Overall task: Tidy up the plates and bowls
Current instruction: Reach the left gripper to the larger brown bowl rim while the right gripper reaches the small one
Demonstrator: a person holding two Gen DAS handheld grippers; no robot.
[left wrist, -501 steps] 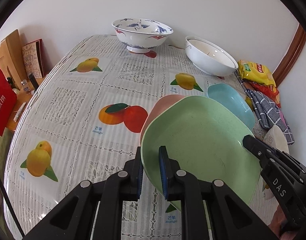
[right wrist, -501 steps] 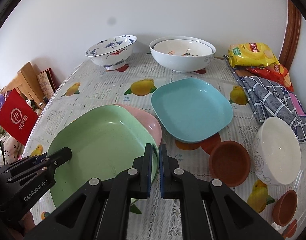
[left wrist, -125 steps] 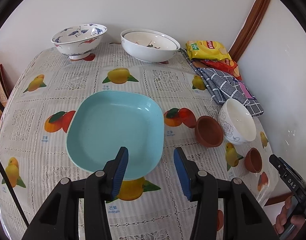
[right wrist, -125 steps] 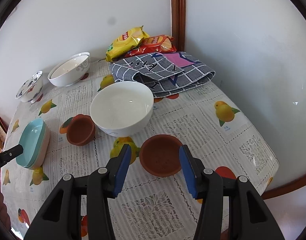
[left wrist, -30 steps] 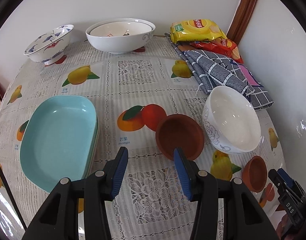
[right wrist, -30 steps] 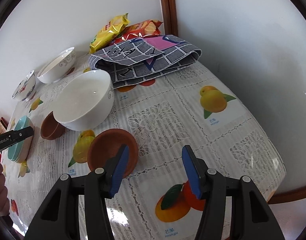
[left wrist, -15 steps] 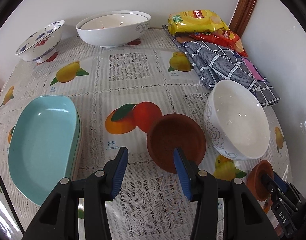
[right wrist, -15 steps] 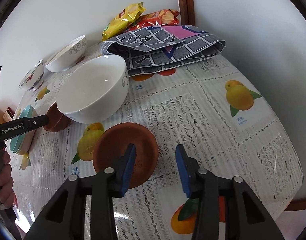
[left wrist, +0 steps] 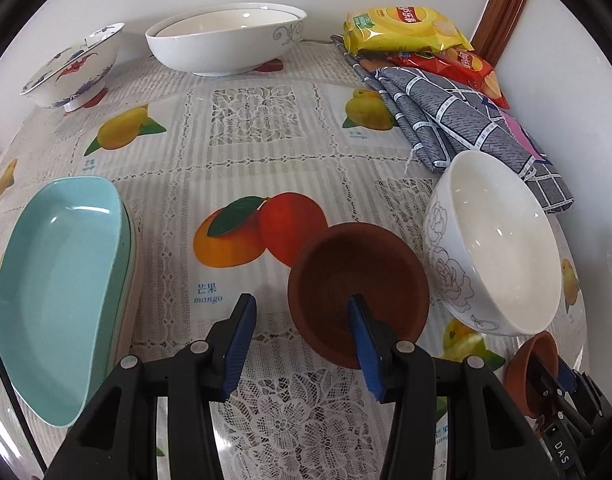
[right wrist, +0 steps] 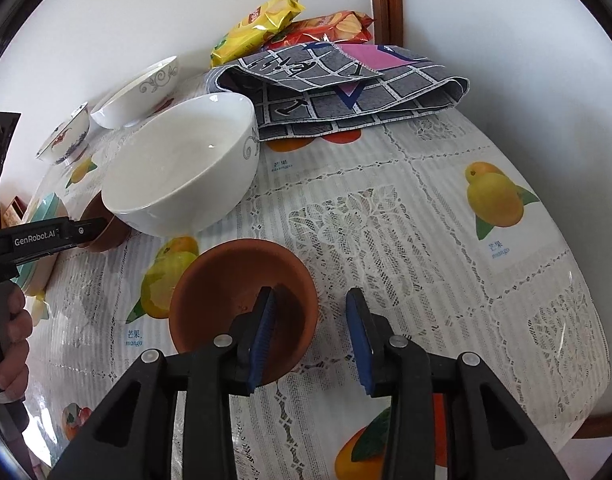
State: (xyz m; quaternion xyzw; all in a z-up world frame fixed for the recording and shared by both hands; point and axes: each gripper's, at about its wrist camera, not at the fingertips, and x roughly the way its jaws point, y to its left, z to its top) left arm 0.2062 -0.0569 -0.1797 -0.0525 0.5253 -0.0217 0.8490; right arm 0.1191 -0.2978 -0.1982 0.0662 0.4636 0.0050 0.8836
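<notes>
- left wrist: fingers (left wrist: 300,334) open astride the near rim of a brown bowl (left wrist: 357,276) on the surface; best lowered further before closing.
- right wrist: fingers (right wrist: 310,334) parted, having just narrowed, straddle a second brown bowl's (right wrist: 242,292) rim; pinch the wall squarely.

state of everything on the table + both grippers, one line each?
left gripper: open, straddling left brown bowl's near rim, not gripping
right gripper: open, jaws just been closing, right brown bowl's rim between them
left brown bowl: upright, empty
right brown bowl: upright, empty
rose bowl: upright, empty
plates: stacked, teal on top
large white bowls: nested
patterned bowl: upright, alone
cloth: folded
</notes>
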